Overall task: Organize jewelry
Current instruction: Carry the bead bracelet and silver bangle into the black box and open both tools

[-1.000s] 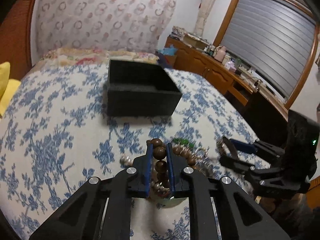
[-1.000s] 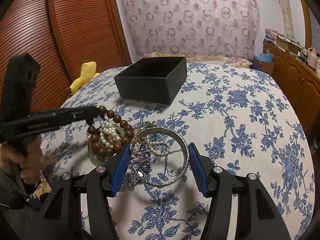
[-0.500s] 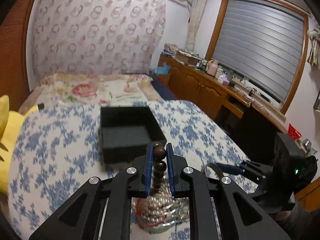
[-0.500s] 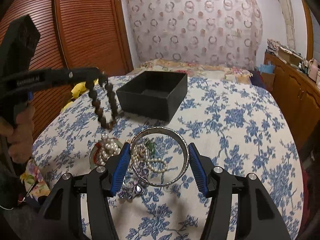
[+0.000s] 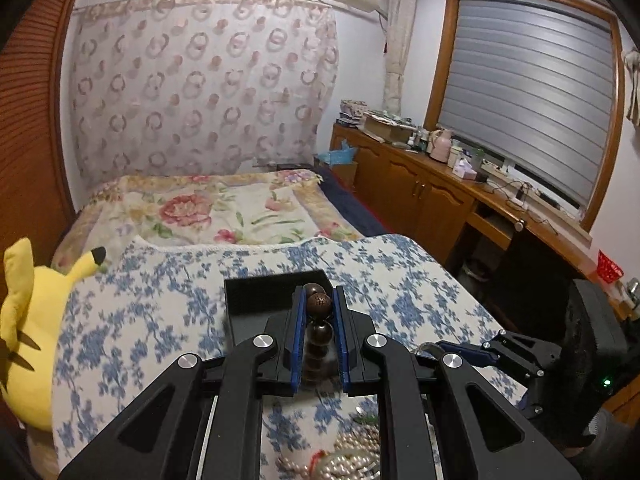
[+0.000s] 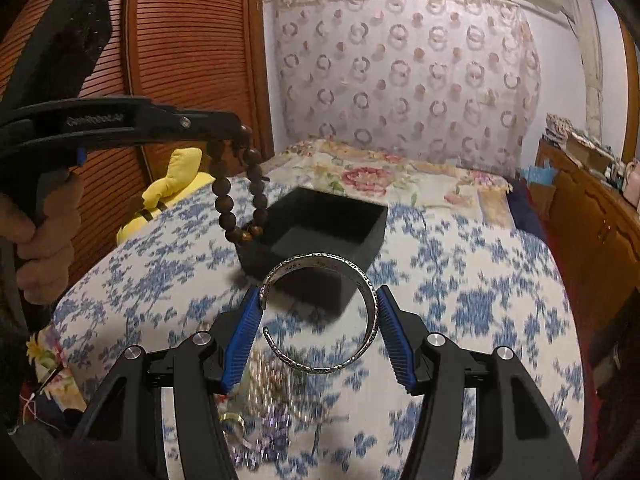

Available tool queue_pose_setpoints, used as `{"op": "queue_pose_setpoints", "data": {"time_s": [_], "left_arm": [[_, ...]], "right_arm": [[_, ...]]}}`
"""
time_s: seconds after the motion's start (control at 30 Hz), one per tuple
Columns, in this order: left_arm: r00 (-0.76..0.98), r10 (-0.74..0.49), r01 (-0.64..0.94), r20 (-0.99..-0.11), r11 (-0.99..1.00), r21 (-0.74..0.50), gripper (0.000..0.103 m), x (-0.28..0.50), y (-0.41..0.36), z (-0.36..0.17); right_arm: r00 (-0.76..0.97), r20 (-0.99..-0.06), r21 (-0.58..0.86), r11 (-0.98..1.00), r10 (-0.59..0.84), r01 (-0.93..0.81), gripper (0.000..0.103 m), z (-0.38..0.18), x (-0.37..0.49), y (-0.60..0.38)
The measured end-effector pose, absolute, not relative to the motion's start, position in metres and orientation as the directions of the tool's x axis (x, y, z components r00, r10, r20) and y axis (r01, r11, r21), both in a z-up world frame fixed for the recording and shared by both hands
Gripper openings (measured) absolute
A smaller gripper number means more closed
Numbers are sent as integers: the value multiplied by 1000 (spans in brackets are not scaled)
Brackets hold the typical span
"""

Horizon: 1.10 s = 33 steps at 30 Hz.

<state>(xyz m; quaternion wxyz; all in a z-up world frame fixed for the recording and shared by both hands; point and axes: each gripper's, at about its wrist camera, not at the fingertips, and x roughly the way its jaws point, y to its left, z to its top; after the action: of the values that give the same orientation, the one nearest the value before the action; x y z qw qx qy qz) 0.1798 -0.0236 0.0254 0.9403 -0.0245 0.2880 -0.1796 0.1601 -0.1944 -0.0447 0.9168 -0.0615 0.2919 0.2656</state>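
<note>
My left gripper [image 5: 318, 304] is shut on a brown wooden bead bracelet [image 5: 319, 330]. In the right wrist view the left gripper [image 6: 236, 130] holds this bead bracelet [image 6: 240, 200] high, hanging over the near left corner of the open black box [image 6: 320, 236]. My right gripper [image 6: 318, 320] is shut on a silver cuff bangle [image 6: 320, 312] and holds it in the air in front of the box. The box [image 5: 256, 300] lies just beyond my left fingertips. A pile of pearl strands and other jewelry [image 6: 272, 392] lies on the blue floral cloth below.
A yellow plush toy [image 5: 28, 328] sits at the left edge of the bed. A wooden sideboard [image 5: 440, 184] with clutter runs along the right wall. A wooden shutter door [image 6: 172, 60] stands on the left. Pearls [image 5: 352, 460] lie under my left gripper.
Both grippers have risen from the jewelry pile, the left lifting the bead bracelet and the right lifting the silver bangle, and both have moved toward the black box.
</note>
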Motion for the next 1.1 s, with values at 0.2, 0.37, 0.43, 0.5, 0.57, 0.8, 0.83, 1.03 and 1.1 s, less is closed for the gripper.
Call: {"op": "queue_pose_setpoints", "data": {"time_s": [0.2,0.37,0.43,0.5,0.57,0.8,0.83,1.03,1.1], "left_arm": [[770,-322,304,-551,944,-127,12,207,-24,21],[752,-304,281,-584,950,-133,12,229,-21,4],[746,-295,274,-597,953,-128,12,234,-21,-4],[736,-286,264,-614,956,-129,12,241,-20,-15],[729,-281,256,-624,957,-133,12,245,-17,-22],[731,-264,228,-629,964,-138,38,246,-7,-33],[736,-256,222,-626,966,-134,39,245,-5,-32],[767,-210,176,-606,978,-116,59,233,14,-28],[780,-184,155,-599,983,-101,72,229,21,-28]], "right_arm": [[700,-555,17,847,450,-531,60,-35,183,-183],[701,-564,-9,846,436,-534,60,-39,198,-176],[697,-572,-14,844,433,-536,60,-43,205,-173],[693,-576,-16,842,433,-540,60,-46,212,-171],[689,-581,-15,841,433,-541,60,-49,217,-169],[675,-596,-21,832,435,-554,60,-56,235,-158],[674,-597,-18,832,435,-554,60,-57,237,-157],[658,-611,-6,828,441,-561,60,-64,248,-150],[651,-620,-7,826,438,-563,60,-67,253,-145]]}}
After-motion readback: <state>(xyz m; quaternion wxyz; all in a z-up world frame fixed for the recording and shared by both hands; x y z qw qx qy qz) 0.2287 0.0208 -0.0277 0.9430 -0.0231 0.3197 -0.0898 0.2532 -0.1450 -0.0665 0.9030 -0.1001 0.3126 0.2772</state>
